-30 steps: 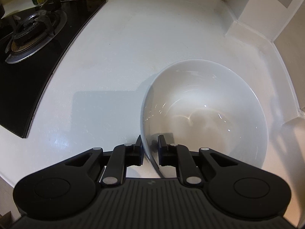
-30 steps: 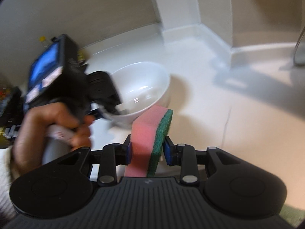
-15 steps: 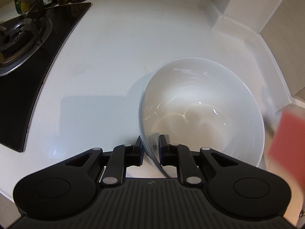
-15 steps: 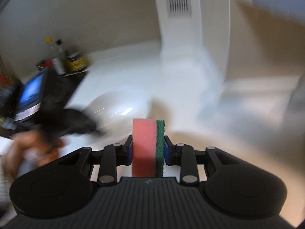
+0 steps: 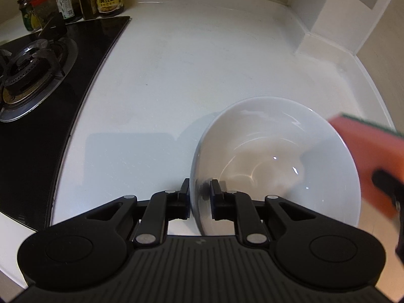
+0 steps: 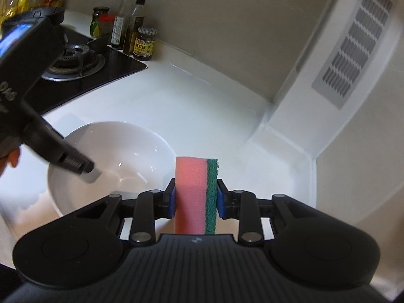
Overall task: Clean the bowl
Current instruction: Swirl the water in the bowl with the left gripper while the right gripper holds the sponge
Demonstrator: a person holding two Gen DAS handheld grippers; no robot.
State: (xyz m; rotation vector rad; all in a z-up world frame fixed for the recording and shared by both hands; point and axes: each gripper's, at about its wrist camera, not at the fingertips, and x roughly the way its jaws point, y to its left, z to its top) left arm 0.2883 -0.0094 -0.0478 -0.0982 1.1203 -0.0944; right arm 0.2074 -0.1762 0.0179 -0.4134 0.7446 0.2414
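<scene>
Change: since half a second ago your sponge (image 6: 196, 194) has come further in over the bowl's (image 5: 275, 161) right rim in the left wrist view, and the right wrist view, blurred then, is sharp now.
Left gripper (image 5: 199, 197): you have it pinched on the near wall of the bowl, one finger outside the rim and one inside.
Right gripper (image 6: 196, 197): your jaws are clamped on the sponge, pink foam against the left pad, green scouring layer against the right; it stands upright between them.
Bowl: white and glossy; it is on the white countertop (image 5: 202, 63), right of the black hob, and looks tipped toward your left gripper. Its inside shows highlights, and I cannot tell whether it is wet.
Sponge and bowl: in the right wrist view the sponge is just beside the bowl's right rim; whether they touch, I cannot tell.
Hob (image 5: 63, 88): black glass with a gas burner (image 5: 27, 73), well apart from the bowl.
Jars and bottles (image 6: 128, 32): they are grouped at the back wall behind the hob.
</scene>
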